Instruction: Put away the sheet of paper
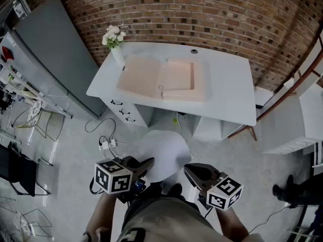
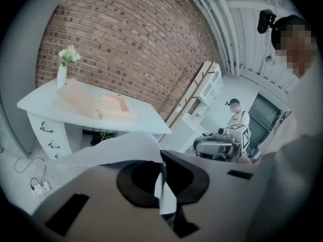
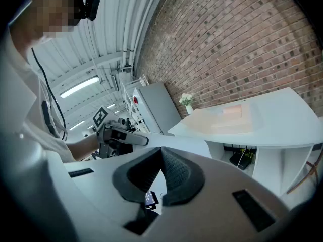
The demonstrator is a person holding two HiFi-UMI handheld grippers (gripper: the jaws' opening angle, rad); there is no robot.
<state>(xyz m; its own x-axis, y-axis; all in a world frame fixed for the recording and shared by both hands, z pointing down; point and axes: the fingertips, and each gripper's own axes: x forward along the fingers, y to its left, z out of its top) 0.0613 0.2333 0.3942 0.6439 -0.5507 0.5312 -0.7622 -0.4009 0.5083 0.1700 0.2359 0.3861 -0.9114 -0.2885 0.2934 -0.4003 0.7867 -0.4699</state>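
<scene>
A white sheet of paper [image 1: 164,155] hangs in the air between my two grippers, well in front of the white desk [image 1: 227,102]. My left gripper [image 1: 147,164] is shut on the sheet's left side. In the left gripper view the sheet [image 2: 116,147] runs down between the closed pads. My right gripper [image 1: 186,168] is shut at the sheet's right edge. In the right gripper view its tips [image 3: 160,151] meet against the sheet [image 3: 194,146]. An open pink folder [image 1: 164,78] lies on the desk.
A vase of white flowers [image 1: 115,40] stands at the desk's left corner. A grey cabinet [image 1: 55,54] is at the left, a white shelf unit [image 1: 298,130] at the right. Cables and a power strip [image 1: 107,145] lie on the floor. Another person [image 2: 236,116] stands far off.
</scene>
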